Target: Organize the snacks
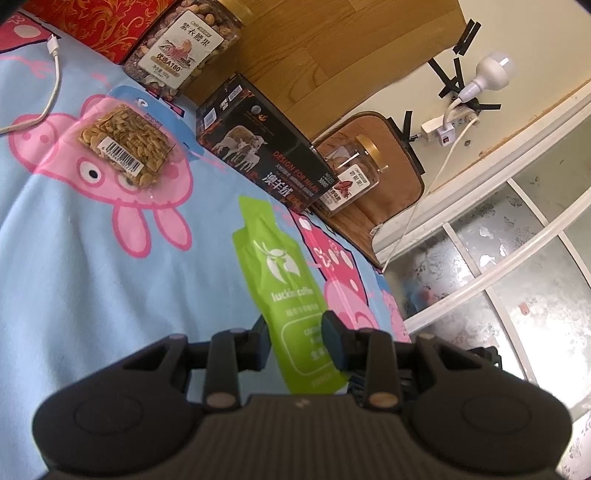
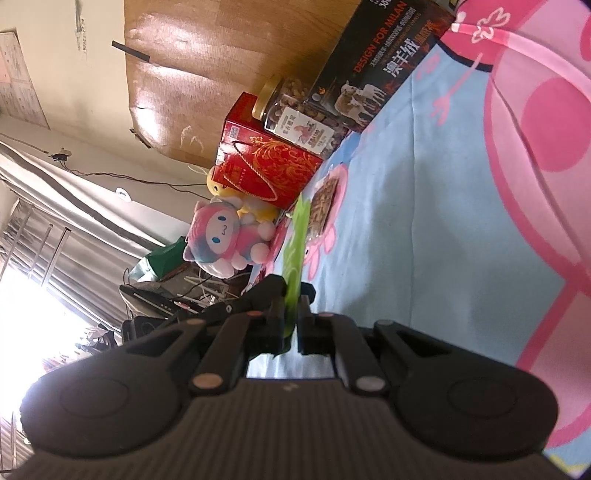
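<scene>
Holding: green pouch (image 1: 288,295) is gripped by both grippers at once, off the bedsheet (image 1: 74,277); likely a two-point hold to keep the floppy pack flat and steady before placement.
Left gripper (image 1: 301,341): jaws clamped on pouch's lower part across its width, printed face toward cam.
Right gripper (image 2: 293,317): jaws nearly together, pinching the pouch (image 2: 295,251) edge-on; pack is thin, so a narrow gap is enough.
Hand pose: both grippers tip slightly downward toward the sheet, rolled differently; right cam view is strongly tilted, sheet rising on the right side.
Seed bar pack (image 1: 127,147): beyond pouch, flat on sheet, barcode up, apart from pouch.
Black box (image 1: 258,147): beyond pouch, on its side at sheet's far edge.
Nut jar (image 1: 184,48): farther than box, just beside it; red gift box (image 1: 99,26) next along.
Second jar (image 1: 351,177): other side of black box, by the wall.
Judgement: far-edge row looks like the storage line; pouch prob. goes there.
</scene>
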The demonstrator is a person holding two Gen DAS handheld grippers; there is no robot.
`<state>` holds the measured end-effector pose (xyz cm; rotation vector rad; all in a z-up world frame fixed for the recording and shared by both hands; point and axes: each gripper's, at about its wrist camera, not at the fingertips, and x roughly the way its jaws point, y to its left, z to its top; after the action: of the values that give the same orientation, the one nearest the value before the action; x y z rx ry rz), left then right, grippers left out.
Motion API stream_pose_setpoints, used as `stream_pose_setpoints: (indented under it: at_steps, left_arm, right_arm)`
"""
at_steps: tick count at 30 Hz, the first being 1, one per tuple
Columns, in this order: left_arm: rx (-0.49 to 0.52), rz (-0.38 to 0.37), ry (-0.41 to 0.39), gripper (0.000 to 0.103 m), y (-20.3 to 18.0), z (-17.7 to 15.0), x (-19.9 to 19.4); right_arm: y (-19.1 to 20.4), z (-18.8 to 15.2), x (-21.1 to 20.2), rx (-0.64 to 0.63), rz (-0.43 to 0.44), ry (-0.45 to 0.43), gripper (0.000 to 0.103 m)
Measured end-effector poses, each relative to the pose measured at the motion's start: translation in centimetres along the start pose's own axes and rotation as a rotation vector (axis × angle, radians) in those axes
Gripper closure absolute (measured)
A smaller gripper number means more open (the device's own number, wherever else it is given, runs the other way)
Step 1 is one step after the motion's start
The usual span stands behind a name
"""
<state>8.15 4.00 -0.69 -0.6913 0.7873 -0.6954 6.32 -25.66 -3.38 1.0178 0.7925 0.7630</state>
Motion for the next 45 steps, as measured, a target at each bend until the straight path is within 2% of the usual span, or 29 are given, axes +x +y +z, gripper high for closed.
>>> stream_pose_setpoints:
  at_steps: [21, 30, 38, 45]
  left_arm:
    - [0.0, -0.001, 0.0, 0.072, 0.0, 0.0, 0.0]
    - [0.045, -0.001, -0.003, 0.072, -1.4, 1.0, -0.1]
    - [0.167, -0.011, -0.024, 0.072, -4.9, 5.4, 1.8]
    - [0.256, -0.009, -0.041, 0.071, -7.7, 11.5, 6.1]
  right_arm:
    - [0.4, 0.0, 0.2, -0.019, -0.007, 0.002, 0.094]
    - [0.6, 0.6, -0.1, -0.027, 0.011, -0.017, 0.094]
    - [2.7, 4.1, -0.7, -0.109, 0.013, -0.092, 0.094]
    - [3.8, 9.8, -0.8, -0.19, -0.016, -0.184, 0.094]
